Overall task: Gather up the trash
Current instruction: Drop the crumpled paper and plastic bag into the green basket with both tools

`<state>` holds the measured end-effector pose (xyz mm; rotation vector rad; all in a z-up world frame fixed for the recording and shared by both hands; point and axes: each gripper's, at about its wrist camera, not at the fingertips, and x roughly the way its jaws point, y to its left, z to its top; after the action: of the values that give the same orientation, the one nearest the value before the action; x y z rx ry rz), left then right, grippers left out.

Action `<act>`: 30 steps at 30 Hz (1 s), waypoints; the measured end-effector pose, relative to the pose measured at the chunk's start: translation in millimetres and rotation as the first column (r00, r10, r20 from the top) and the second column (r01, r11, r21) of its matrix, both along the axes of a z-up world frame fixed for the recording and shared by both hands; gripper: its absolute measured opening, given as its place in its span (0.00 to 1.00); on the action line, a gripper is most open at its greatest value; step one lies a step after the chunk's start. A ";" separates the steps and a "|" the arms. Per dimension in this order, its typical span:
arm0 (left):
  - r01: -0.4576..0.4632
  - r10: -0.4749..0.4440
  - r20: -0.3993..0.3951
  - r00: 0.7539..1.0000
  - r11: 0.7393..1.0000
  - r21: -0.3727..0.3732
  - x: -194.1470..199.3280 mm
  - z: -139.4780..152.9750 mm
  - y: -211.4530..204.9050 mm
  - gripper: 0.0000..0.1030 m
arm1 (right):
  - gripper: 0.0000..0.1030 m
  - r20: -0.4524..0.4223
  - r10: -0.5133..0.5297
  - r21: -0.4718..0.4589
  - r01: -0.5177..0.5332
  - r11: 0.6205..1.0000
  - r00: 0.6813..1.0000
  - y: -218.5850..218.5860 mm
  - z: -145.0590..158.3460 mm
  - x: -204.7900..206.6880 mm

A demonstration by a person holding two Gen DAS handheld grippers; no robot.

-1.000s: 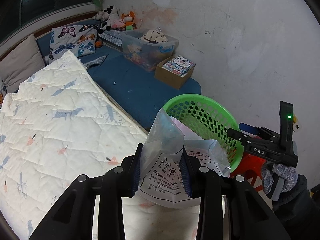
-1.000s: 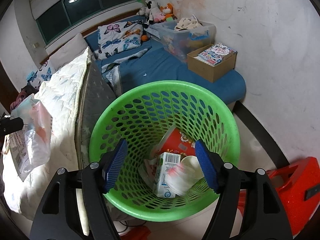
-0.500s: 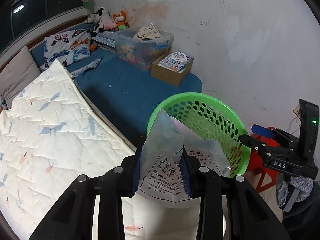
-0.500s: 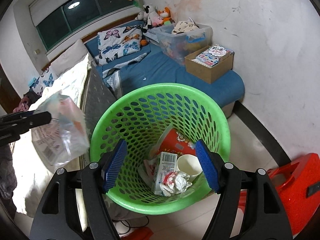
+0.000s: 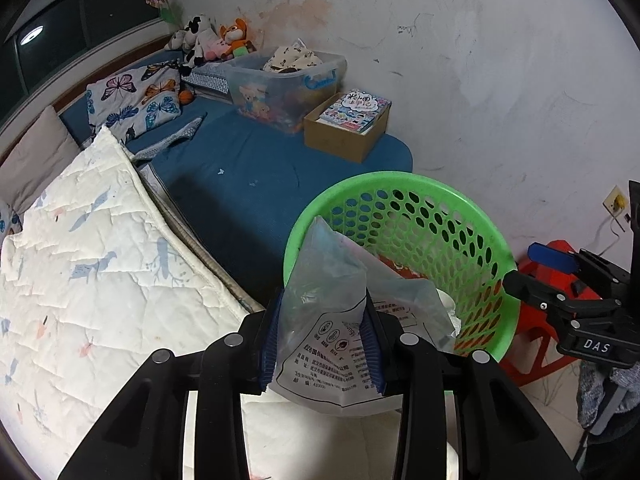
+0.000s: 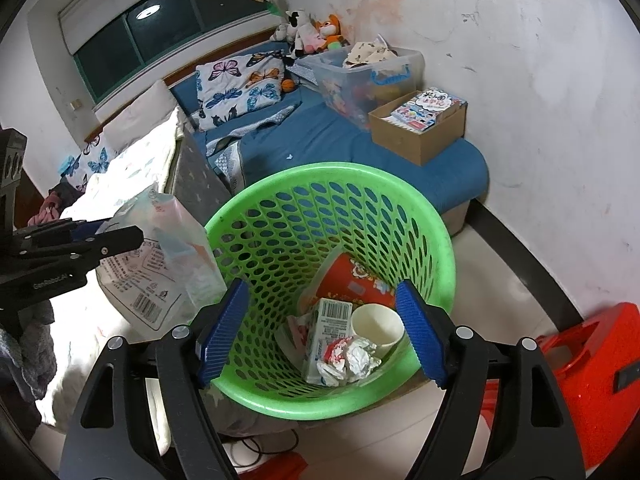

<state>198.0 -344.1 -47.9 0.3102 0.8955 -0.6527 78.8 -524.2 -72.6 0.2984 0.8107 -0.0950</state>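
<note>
While the left gripper (image 5: 322,338) stays clamped on a crumpled plastic bag (image 5: 336,320), it has carried that bag from over the quilted bed cover (image 5: 92,280) toward the green basket (image 5: 472,216); a second ago the bag hung well to the side of the basket, and now, in the right wrist view, its corner sits just beside the basket's near rim. The bag is not over the opening yet, so I judge the drop is close but not ready: a little more travel across the rim is needed before letting go.

The right gripper (image 6: 320,330) hovers above the basket with its jaws apart, and they have just been opening wider. Nothing is between them; past them one sees only the trash already lying at the bottom, a carton (image 6: 326,328), a white cup (image 6: 378,326), crumpled foil (image 6: 352,360) and a red tub (image 6: 352,276). That suggests this gripper has finished its own drop.

The bag itself is pinched upright between the left blue pads (image 5: 269,340), its printed lower part hanging below them and its clear top rising above, in front of the basket wall.
</note>
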 end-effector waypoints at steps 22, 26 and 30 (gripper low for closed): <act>0.005 -0.005 0.015 1.000 1.000 0.007 -3.0 -4.5 -5.9 0.43 | 0.76 0.005 -0.013 0.007 0.013 1.000 1.000 -1.4 0.7 -3.3; 0.004 -0.004 0.018 1.000 1.000 -0.002 -5.1 -3.7 -2.8 0.49 | 0.77 0.005 -0.012 0.009 0.012 1.000 1.000 1.0 2.2 -4.9; -0.013 0.014 0.014 1.000 0.999 -0.029 -7.6 1.4 9.2 0.52 | 0.78 0.015 -0.003 0.013 0.003 1.000 1.000 7.7 6.7 -7.3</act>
<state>190.4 -334.9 -46.5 0.2821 0.8731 -0.6497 71.4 -516.5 -65.9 0.3126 0.7961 -0.0898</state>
